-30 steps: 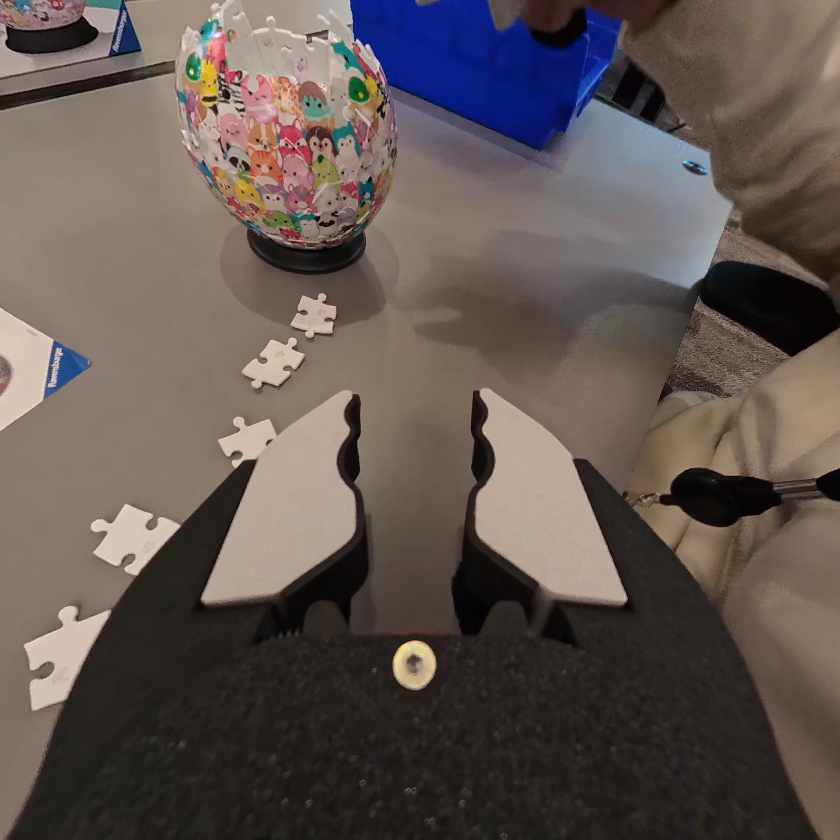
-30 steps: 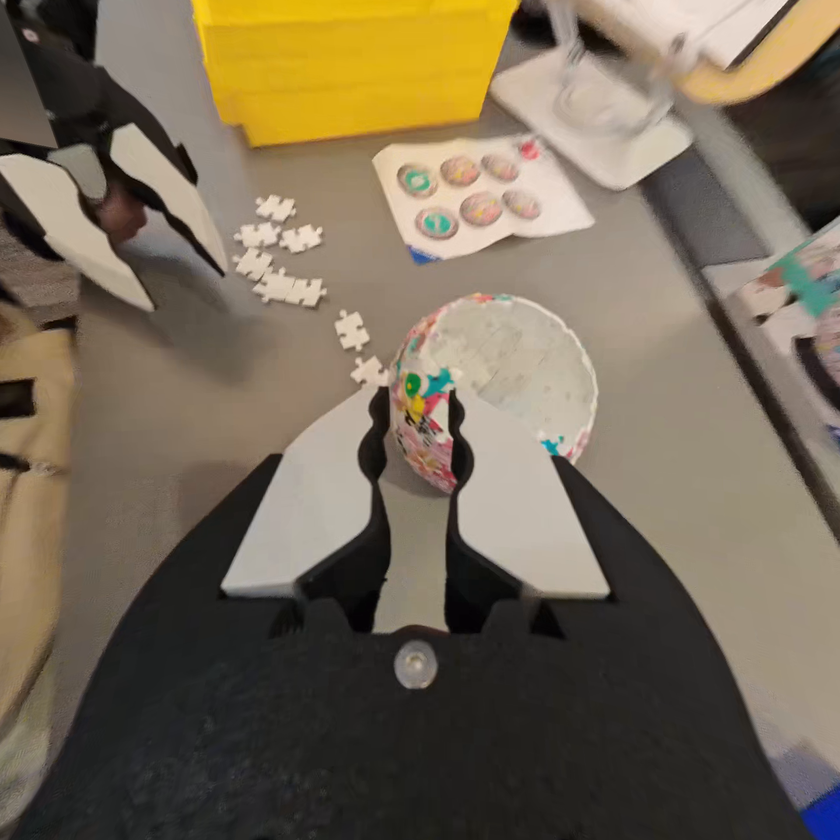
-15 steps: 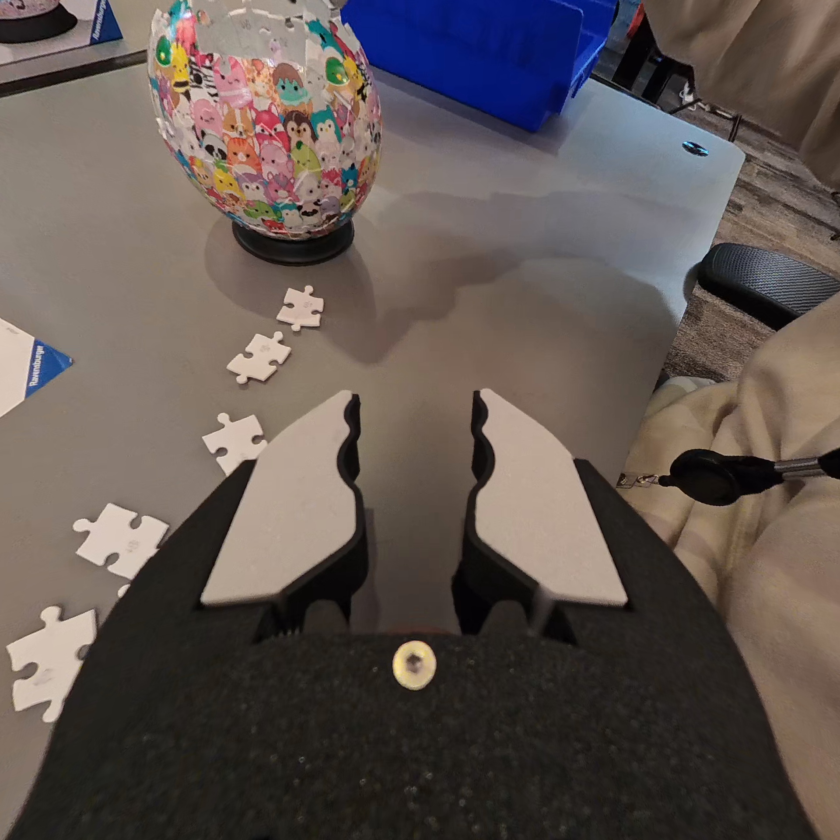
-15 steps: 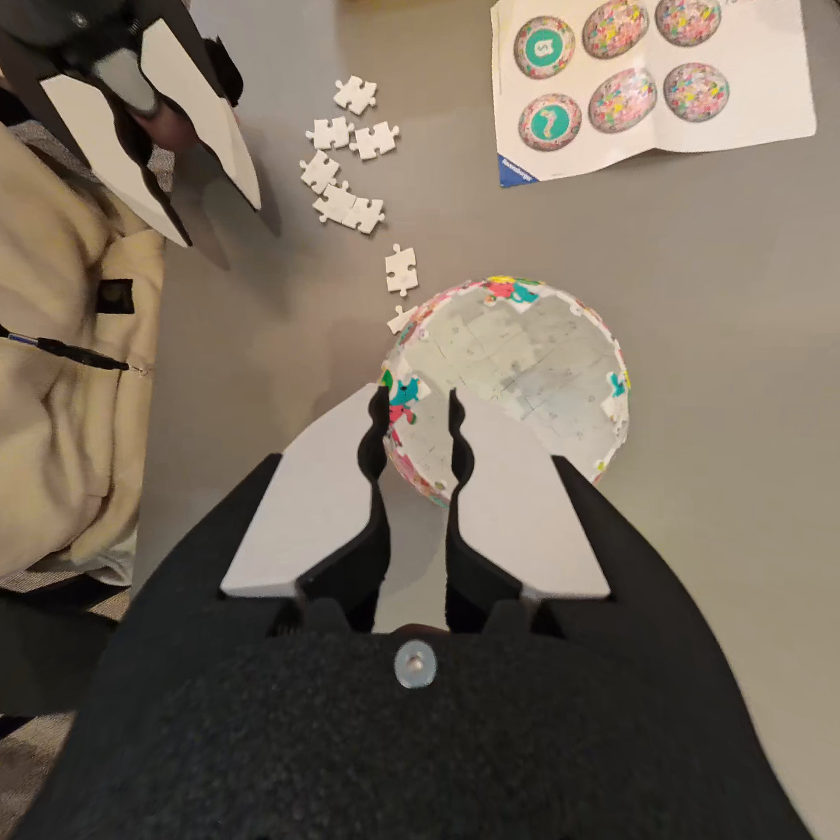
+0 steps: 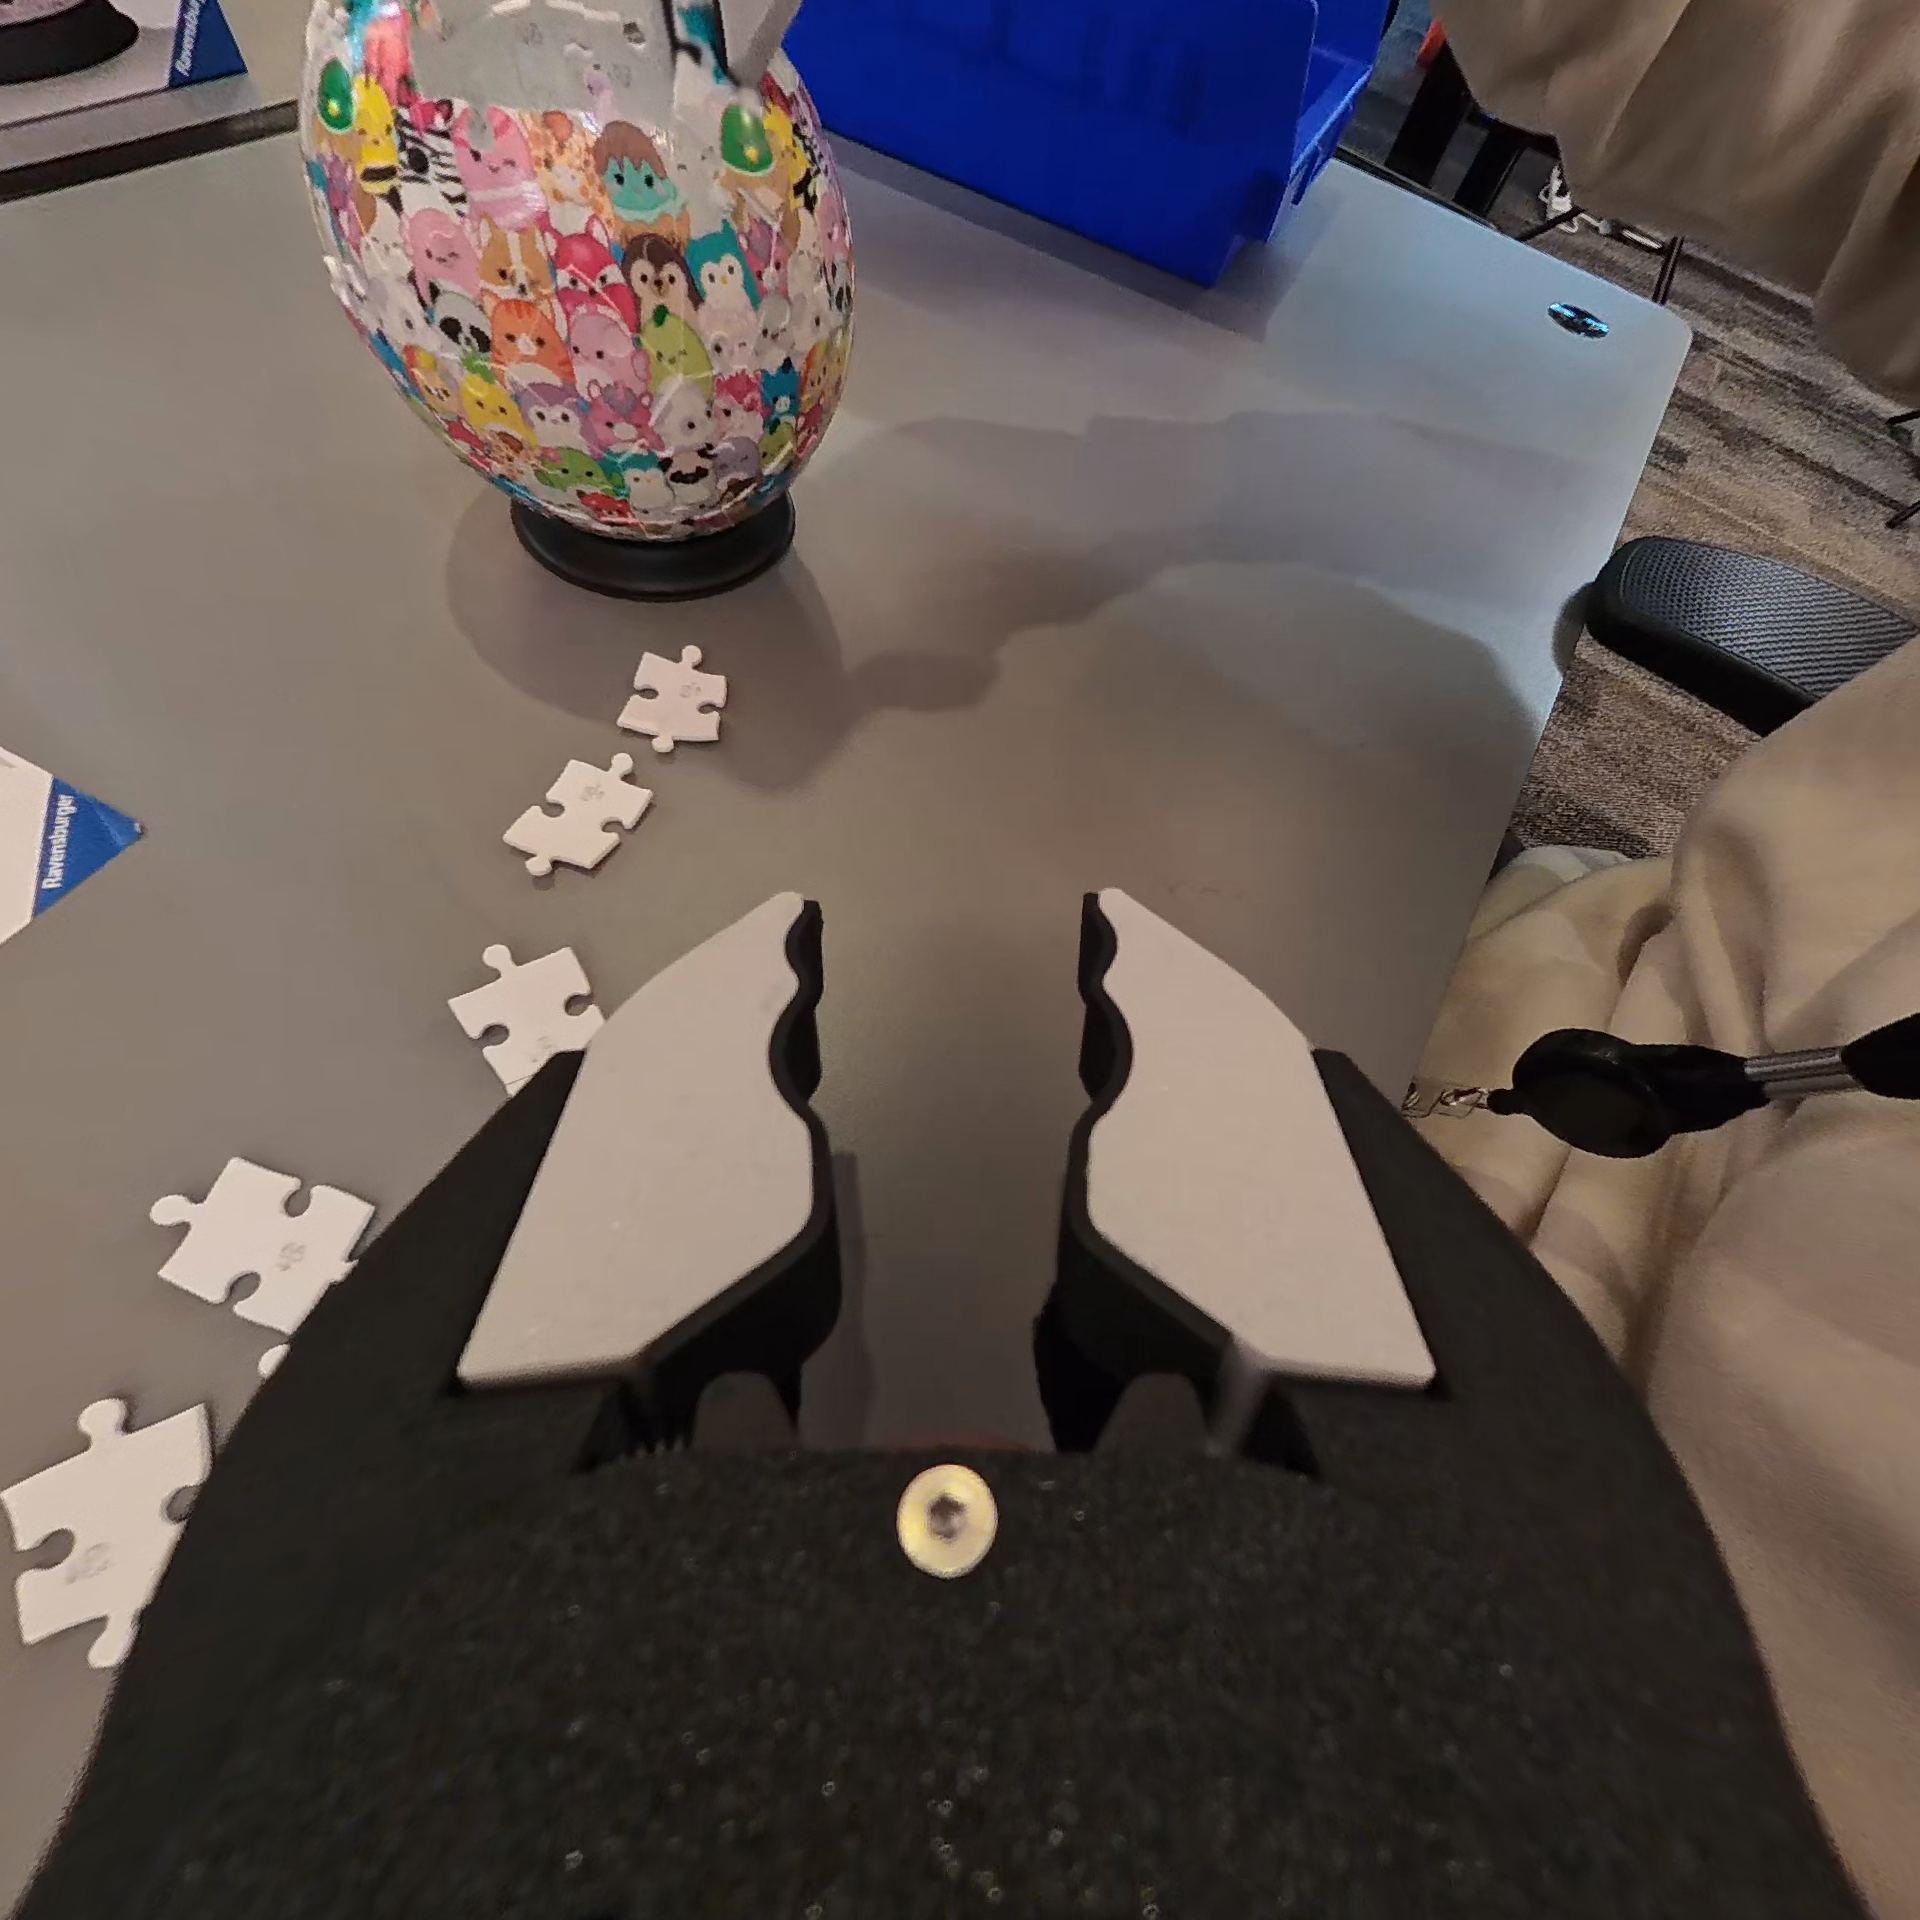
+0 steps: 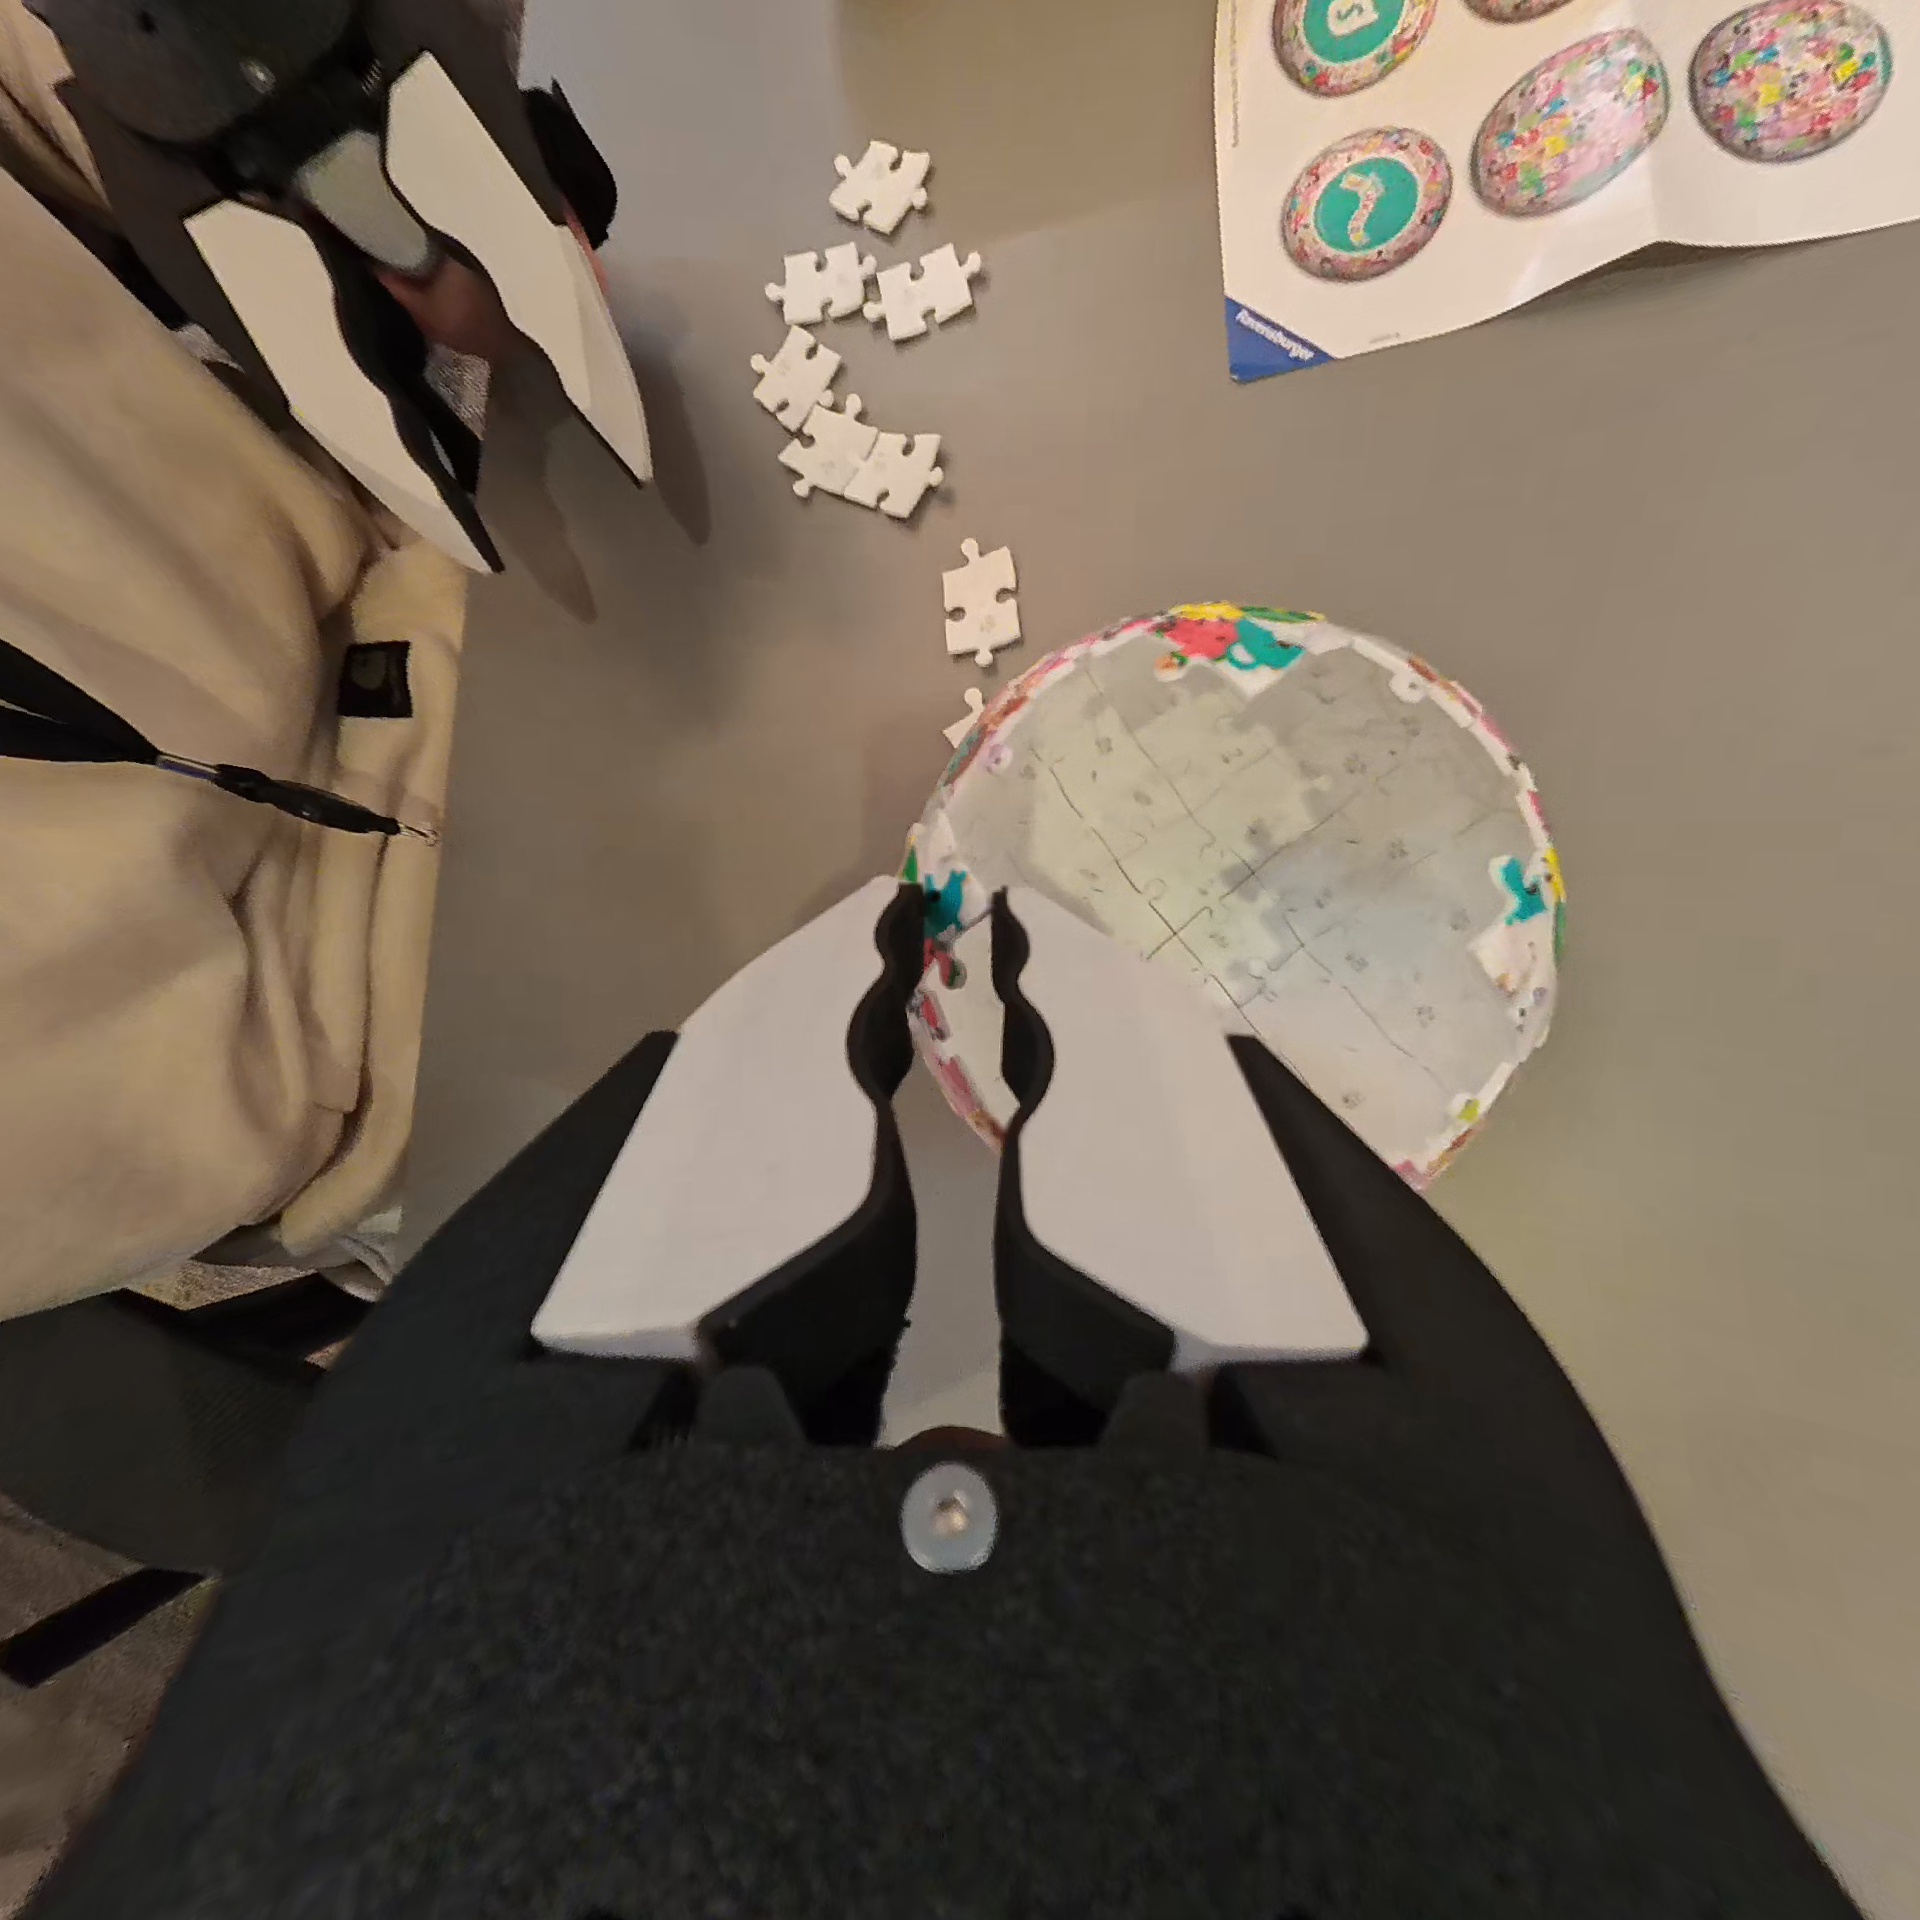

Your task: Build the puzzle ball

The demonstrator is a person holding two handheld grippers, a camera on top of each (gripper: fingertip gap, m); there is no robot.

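The puzzle ball (image 5: pixel 582 312), a colourful shell open at the top, stands on a black ring stand (image 5: pixel 655 551) on the grey table (image 5: pixel 1195 520). From above its pale inside shows (image 6: pixel 1247 883). My right gripper (image 6: pixel 951 899) straddles the near rim, one finger outside and one inside, with the jaws narrowed onto the coloured rim wall. Its fingertip (image 5: pixel 748 42) shows at the ball's top. My left gripper (image 5: pixel 945 914) is open and empty, low over the table in front of the ball; it also shows in the right wrist view (image 6: pixel 566 520). Several white loose pieces (image 5: pixel 673 698) (image 6: pixel 862 374) lie face down to its left.
A blue bin (image 5: pixel 1060 114) stands behind the ball. An instruction sheet (image 6: pixel 1558 156) lies left of the pieces, its corner showing in the left wrist view (image 5: pixel 52 842). The table's right edge meets a black chair arm (image 5: pixel 1745 623) and a person's cream clothing (image 5: pixel 1714 1299). Across from one pair of fingers to the other is roughly 20 cm.
My right gripper came down over the ball and its jaws narrowed onto the near rim. My left gripper moved a little closer to the ball and stayed open.
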